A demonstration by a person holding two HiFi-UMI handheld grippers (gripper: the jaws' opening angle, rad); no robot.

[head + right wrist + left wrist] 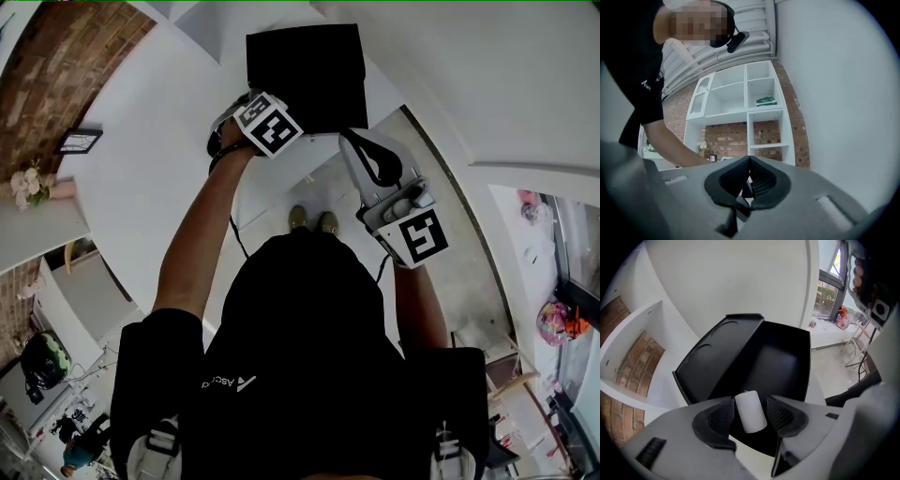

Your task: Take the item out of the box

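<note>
Left jaws: Your left gripper (751,417) has its jaws spread wide. A white roll (750,405) stands between the pads, and a gap shows on its right side, so nothing is pinching it.
Roll: It is a short white cylinder, tilted a little, seen against the dark inside of the box (780,364). I cannot tell whether it rests on anything underneath.
Why there: The pads flank the roll's curved sides, which is the natural way to hold something that shape. It will only travel with the gripper once you close on it.
Right jaws: Your right gripper (749,180) has its jaws together with nothing between them. It points away toward the shelves (757,108) and, in the head view, sits close to your body, probably to leave the box clear for the other hand.
Box: It lies open on the white surface (159,150) with its lid (717,359) folded back to the left, so you can reach straight in. The part of the inside that shows looks bare.
Risk: A smooth roll that is not squeezed can tip or slip off.
</note>
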